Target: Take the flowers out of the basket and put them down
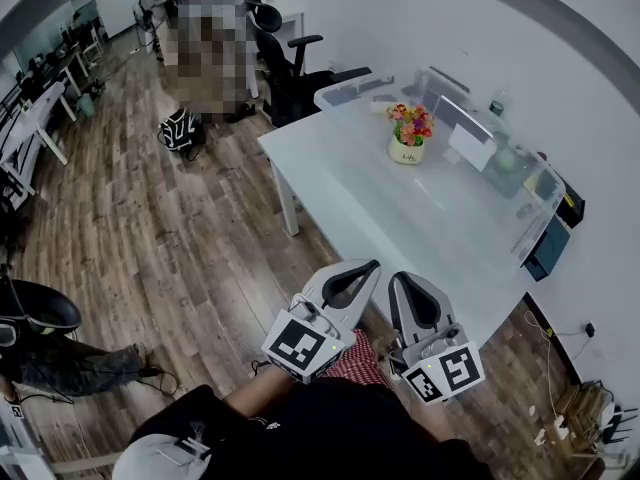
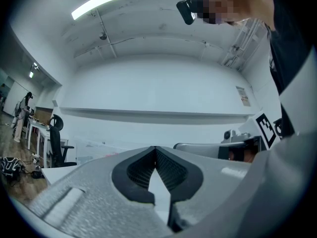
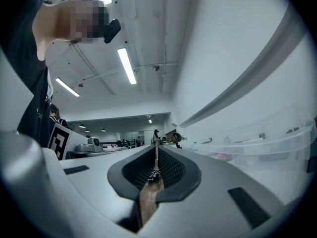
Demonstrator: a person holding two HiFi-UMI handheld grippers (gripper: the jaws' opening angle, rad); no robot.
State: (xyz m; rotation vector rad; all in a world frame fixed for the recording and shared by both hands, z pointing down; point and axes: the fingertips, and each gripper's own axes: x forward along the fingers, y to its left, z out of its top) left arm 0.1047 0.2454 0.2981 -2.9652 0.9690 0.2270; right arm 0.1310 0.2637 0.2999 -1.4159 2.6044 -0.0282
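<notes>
A bunch of pink, orange and yellow flowers stands in a small cream basket toward the far side of the white table. Both grippers hover close to my body at the table's near corner, far from the basket. My left gripper is shut with nothing between its jaws, and the left gripper view shows its tips meeting. My right gripper sits just beside it, also shut and empty, with its ribbed pads pressed together.
Clear plastic boxes line the table's far right edge, with a dark box below them. Black office chairs stand at the table's far end. A person stands at the back, and a black bag lies on the wood floor.
</notes>
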